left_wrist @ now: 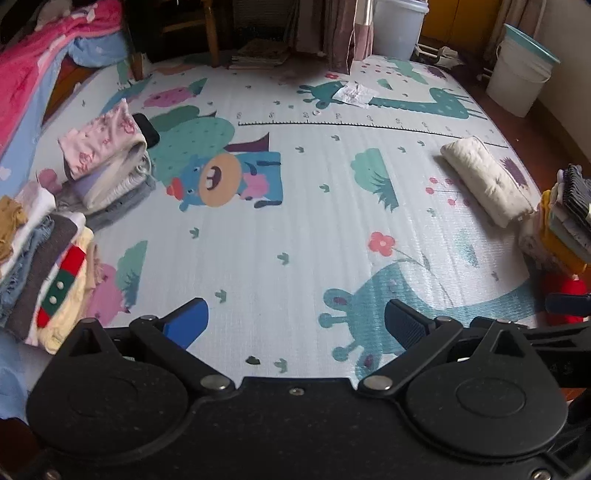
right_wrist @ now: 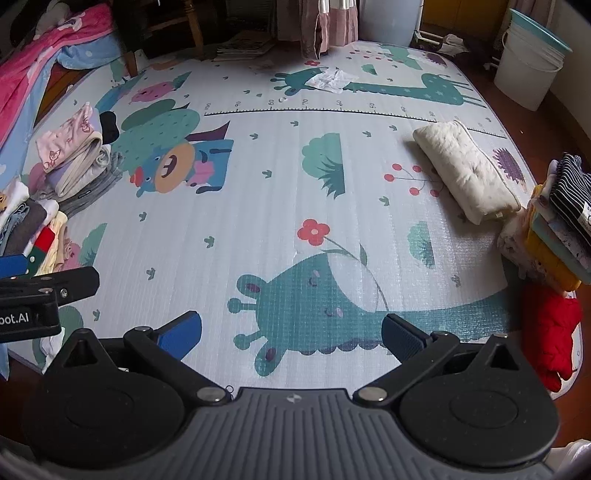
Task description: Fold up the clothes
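Both grippers hover over a cartoon play mat (left_wrist: 288, 229), which also shows in the right wrist view (right_wrist: 258, 221). My left gripper (left_wrist: 295, 321) is open and empty. My right gripper (right_wrist: 291, 330) is open and empty. A folded cream garment (left_wrist: 485, 181) lies at the mat's right side, also in the right wrist view (right_wrist: 465, 170). A stack of folded clothes with a pink top (left_wrist: 107, 162) sits at the left (right_wrist: 74, 155). A second pile (left_wrist: 48, 273) lies nearer at the left. A stack of clothes (right_wrist: 561, 221) and a red garment (right_wrist: 554, 332) are at the right edge.
A white bucket (left_wrist: 521, 70) stands at the far right and a white bin (left_wrist: 399, 26) at the back. Pink and blue bedding (left_wrist: 40, 66) lies at the far left. A crumpled white paper (left_wrist: 351, 94) lies on the far mat. The left gripper's body (right_wrist: 37, 295) shows at left.
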Available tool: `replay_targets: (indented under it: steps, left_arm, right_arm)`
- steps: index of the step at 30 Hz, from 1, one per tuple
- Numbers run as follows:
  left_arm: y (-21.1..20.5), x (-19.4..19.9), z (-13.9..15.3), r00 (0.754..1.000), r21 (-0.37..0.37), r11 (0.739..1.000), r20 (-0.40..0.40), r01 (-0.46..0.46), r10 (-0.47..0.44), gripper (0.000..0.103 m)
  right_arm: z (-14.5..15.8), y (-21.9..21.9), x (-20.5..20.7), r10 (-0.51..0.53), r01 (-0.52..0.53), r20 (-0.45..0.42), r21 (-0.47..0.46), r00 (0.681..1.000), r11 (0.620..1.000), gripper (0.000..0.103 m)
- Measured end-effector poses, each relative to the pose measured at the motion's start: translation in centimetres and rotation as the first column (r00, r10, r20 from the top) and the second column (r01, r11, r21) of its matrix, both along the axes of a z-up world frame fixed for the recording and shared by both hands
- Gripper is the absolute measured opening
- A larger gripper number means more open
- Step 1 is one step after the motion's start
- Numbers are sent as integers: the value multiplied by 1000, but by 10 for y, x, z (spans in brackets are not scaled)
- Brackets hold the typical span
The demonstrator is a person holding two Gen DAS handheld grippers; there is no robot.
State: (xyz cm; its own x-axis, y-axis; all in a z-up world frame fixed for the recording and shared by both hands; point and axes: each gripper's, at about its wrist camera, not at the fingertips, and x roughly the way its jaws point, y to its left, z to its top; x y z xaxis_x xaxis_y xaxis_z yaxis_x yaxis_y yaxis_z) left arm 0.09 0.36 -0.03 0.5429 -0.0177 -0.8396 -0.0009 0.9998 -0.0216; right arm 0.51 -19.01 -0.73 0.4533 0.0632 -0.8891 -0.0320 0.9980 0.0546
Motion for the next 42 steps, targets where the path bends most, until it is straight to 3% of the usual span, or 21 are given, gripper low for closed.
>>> replay_targets:
  steps: [5, 10, 42]
  left_arm:
    - [13, 3, -2, 999, -79, 997, -36, -8, 5, 103]
    - [4, 3, -3, 998, -46, 999, -60, -20, 17, 103]
    - [5, 2, -9, 995, -48, 999, -94, -21, 17, 103]
  right_arm:
    - [-2, 1, 2, -3, 3, -15, -4, 1000, 1000, 103]
    - [1, 0, -1, -2, 2, 2, 6, 1000, 1000, 103]
    - [-4, 3, -2, -7, 8, -13, 7, 1000, 1000, 103]
